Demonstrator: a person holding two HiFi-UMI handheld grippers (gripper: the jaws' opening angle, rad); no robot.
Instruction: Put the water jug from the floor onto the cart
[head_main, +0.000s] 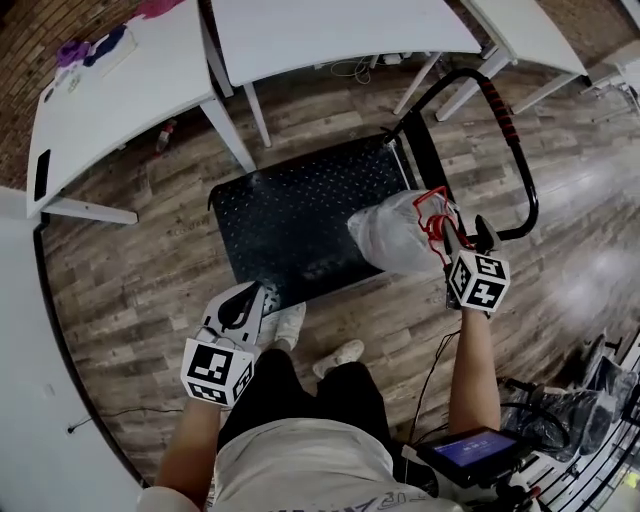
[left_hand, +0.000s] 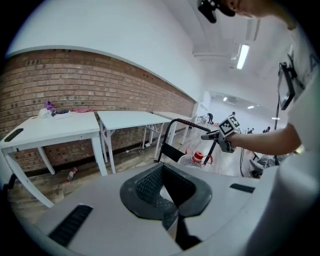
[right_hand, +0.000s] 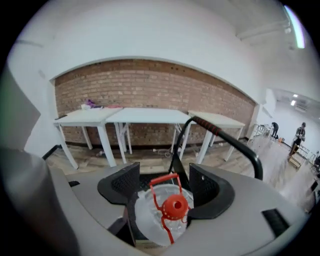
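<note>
The water jug (head_main: 392, 235) is clear plastic with a red cap and a red carry handle. It hangs tilted over the right side of the cart's black deck (head_main: 290, 215), its cap toward my right gripper (head_main: 465, 235). In the right gripper view the red cap and handle sit between the jaws of that gripper (right_hand: 165, 192), which is shut on the jug's (right_hand: 157, 215) neck. My left gripper (head_main: 243, 305) is shut and holds nothing, low by the cart's near left corner. The left gripper view shows its jaws (left_hand: 172, 220) together, and the jug (left_hand: 192, 160) far off.
The cart's black push handle (head_main: 505, 120) with a red grip rises behind the jug. White tables (head_main: 340, 30) line the brick wall, with a small bottle (head_main: 165, 135) on the floor beneath. The person's shoes (head_main: 340, 355) stand at the cart's near edge. A tablet (head_main: 470, 450) and dark gear (head_main: 570, 410) sit lower right.
</note>
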